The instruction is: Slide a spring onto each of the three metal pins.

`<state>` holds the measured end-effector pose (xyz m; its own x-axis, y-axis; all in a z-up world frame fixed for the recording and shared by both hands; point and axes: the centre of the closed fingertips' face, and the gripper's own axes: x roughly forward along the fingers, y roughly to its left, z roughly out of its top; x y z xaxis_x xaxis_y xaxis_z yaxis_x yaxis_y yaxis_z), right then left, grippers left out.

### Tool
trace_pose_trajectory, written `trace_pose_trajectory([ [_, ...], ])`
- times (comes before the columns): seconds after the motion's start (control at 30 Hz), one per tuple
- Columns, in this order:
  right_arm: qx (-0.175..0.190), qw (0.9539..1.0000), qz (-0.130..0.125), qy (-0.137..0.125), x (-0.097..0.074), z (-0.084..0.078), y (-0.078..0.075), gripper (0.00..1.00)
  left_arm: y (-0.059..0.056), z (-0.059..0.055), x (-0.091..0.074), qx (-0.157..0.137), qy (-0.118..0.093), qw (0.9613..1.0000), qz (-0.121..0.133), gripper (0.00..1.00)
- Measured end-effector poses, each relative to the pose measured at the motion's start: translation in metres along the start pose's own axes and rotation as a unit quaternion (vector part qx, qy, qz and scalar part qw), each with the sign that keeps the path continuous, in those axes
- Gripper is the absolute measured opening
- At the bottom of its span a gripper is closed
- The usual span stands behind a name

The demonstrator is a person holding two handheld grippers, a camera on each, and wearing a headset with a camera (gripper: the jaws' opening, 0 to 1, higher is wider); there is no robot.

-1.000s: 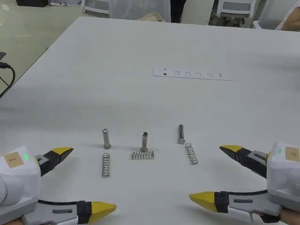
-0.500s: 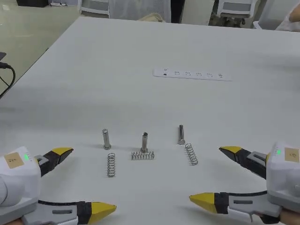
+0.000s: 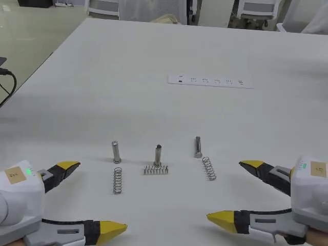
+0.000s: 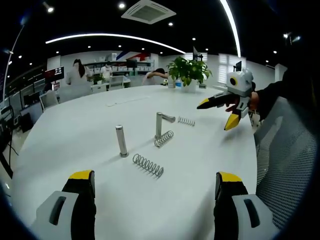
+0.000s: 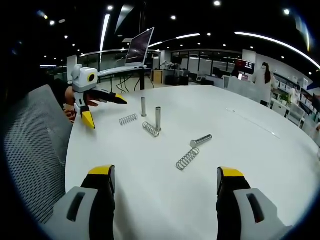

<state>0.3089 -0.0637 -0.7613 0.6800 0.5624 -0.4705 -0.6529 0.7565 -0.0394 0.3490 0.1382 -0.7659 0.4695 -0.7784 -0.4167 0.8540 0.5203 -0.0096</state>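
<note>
Head view shows yellow-tipped left gripper point(image 3: 101, 195) and right gripper point(image 3: 224, 189) gaping empty, nothing threaded yet; next, likely pinch the coiled wire spring point(image 3: 117, 180) ahead of the left.

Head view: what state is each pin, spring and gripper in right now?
Left pin: upright, bare.
Middle pin: upright, bare.
Right pin: lying flat, bare.
Left spring: lying flat, loose.
Middle spring: lying flat, loose.
Right spring: lying flat, loose.
Left gripper: open, empty.
Right gripper: open, empty.
</note>
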Motion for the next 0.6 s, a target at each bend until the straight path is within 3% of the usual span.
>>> trace_pose_trajectory([
  [0.6,0.001,1.0,0.0,-0.001,0.0002,0.0005,0.0,0.82,0.0,0.0004,0.0001,0.001,0.001,1.0,0.001,0.97],
])
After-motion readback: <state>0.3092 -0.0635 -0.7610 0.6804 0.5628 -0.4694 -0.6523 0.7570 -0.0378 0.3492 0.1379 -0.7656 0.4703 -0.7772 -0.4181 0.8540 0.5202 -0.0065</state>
